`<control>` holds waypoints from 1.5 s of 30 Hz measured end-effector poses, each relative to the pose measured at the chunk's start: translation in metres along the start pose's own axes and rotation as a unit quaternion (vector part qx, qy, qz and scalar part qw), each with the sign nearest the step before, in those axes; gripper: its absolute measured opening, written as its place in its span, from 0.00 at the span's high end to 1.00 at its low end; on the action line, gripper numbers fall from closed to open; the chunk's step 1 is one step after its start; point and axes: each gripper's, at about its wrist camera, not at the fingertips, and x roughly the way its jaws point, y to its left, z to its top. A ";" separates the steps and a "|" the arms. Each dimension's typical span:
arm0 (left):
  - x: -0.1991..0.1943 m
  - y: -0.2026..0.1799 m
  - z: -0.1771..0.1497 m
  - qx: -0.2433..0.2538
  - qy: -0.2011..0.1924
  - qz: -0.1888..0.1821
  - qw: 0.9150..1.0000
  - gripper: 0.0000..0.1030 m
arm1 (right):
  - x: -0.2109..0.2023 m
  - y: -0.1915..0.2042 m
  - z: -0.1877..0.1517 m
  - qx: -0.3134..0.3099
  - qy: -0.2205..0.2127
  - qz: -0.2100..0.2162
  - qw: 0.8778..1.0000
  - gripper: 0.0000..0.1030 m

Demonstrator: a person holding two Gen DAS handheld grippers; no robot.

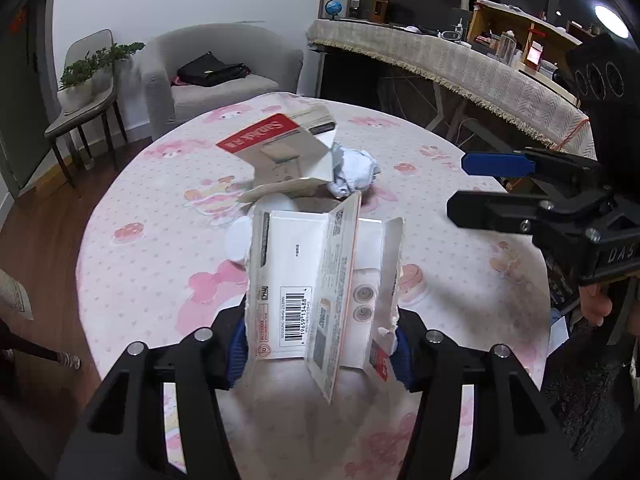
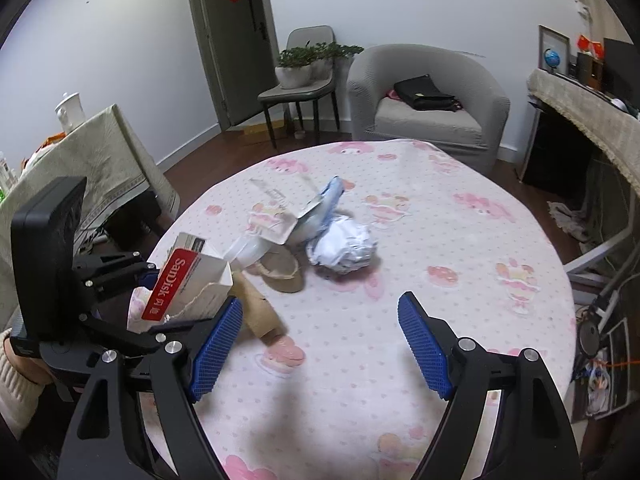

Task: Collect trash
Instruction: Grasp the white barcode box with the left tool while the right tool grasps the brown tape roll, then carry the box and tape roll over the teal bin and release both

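My left tool (image 1: 320,344) grips the torn white carton (image 1: 316,280) by its side walls above the surface (image 1: 140,216); light, crushable. Right tool (image 2: 320,344) released, near the crumpled paper ball (image 2: 344,250).

Setting: a home living room. Grey upholstered tub armchair (image 2: 428,100) with a black bag on its seat, potted green plants (image 2: 308,60) on a grey dining chair, round table under a pink cartoon-print cloth (image 2: 460,240), fringed beige cloth over a cluttered sideboard (image 1: 460,68), dark wood floor.
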 end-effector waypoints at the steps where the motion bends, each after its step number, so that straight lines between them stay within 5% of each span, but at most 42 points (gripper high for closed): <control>1: -0.002 0.002 0.000 -0.002 -0.002 0.000 1.000 0.42 | 0.002 0.002 0.000 -0.002 0.002 0.002 1.000 0.21; 8: -0.025 0.020 -0.001 -0.026 -0.028 0.008 0.999 0.42 | 0.021 0.024 0.001 -0.028 0.026 0.009 0.999 0.23; 17: -0.050 0.047 -0.007 -0.056 -0.044 0.016 0.997 0.42 | 0.053 0.045 0.000 -0.048 0.066 0.013 0.997 0.36; 23: -0.066 0.063 -0.014 -0.072 -0.053 0.025 0.996 0.42 | 0.067 0.057 -0.001 -0.061 0.087 0.007 0.994 0.51; 29: -0.083 0.089 -0.022 -0.102 -0.063 0.047 0.992 0.42 | 0.070 0.082 0.003 -0.080 0.096 0.016 0.992 0.79; 45: -0.114 0.150 -0.065 -0.152 -0.054 0.103 0.981 0.42 | 0.072 0.151 0.028 -0.112 0.062 0.041 0.991 0.79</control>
